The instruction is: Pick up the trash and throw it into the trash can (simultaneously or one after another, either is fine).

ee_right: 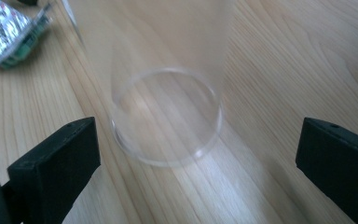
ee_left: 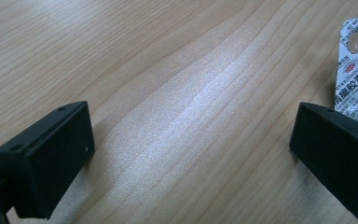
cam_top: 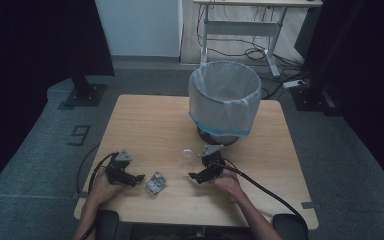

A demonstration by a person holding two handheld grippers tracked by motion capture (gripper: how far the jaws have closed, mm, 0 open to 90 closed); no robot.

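Observation:
A clear plastic cup point(cam_top: 187, 155) stands on the wooden table point(cam_top: 150, 125). In the right gripper view the cup's round base point(ee_right: 165, 116) sits just ahead of the jaws, which stand wide apart. My right gripper point(cam_top: 196, 169) point(ee_right: 198, 140) is open and touches nothing. A silver blister pack point(cam_top: 155, 183) lies near the front edge. It also lies at the right edge of the left gripper view as a printed blister pack point(ee_left: 356, 70), beside the right jaw. My left gripper point(cam_top: 135, 172) point(ee_left: 191, 126) is open over bare wood.
A waste bin point(cam_top: 225, 97) lined with a white bag stands at the back of the table, right of centre. The blister pack point(ee_right: 4, 32) lies left of the cup in the right gripper view. Cables trail from both grippers toward the front edge.

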